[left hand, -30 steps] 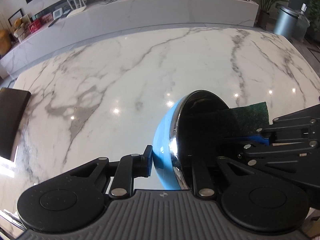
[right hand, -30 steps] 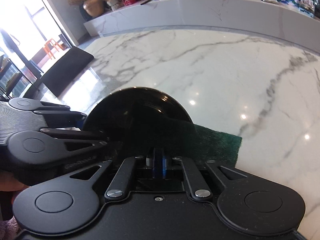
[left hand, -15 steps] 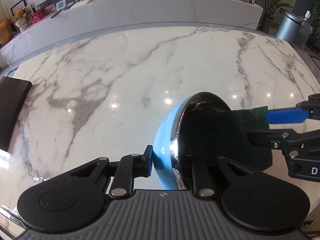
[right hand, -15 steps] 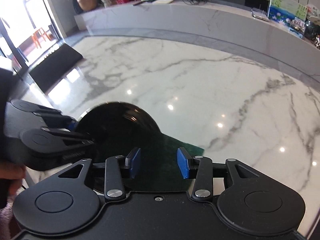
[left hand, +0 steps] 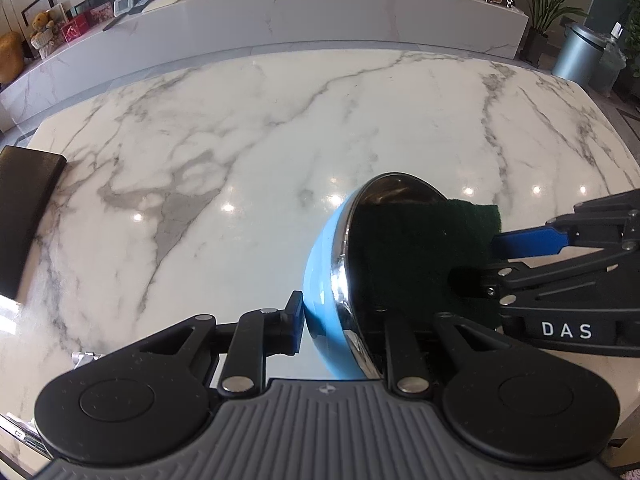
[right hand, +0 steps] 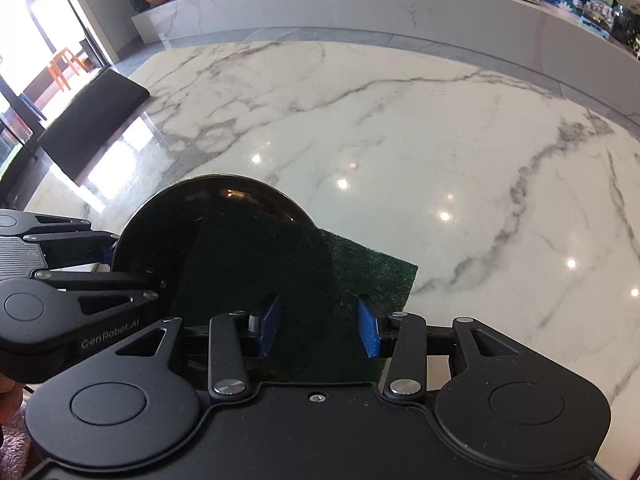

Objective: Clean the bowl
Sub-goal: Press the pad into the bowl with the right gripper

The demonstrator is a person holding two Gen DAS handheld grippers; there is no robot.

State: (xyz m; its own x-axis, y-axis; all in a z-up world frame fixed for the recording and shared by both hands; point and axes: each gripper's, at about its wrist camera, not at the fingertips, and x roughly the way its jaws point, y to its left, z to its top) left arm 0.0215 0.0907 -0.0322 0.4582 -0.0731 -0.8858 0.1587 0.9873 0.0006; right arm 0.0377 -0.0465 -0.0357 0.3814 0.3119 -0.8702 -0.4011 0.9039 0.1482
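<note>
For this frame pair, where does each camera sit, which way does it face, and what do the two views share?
Left wrist: rides on the left gripper, looking steeply down at the marble table; its fingers clamp the tilted bowl by the rim.
Right wrist: rides on the right gripper, angled down likewise; its jaws are opening above the green scouring pad, not pressing it.
Shared: bowl, pad, table, and each view shows the other gripper.

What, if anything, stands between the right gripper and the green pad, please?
Nothing visible: the pad already lies between the opening jaws of the right gripper, half inside the bowl clamped by the left gripper.
</note>
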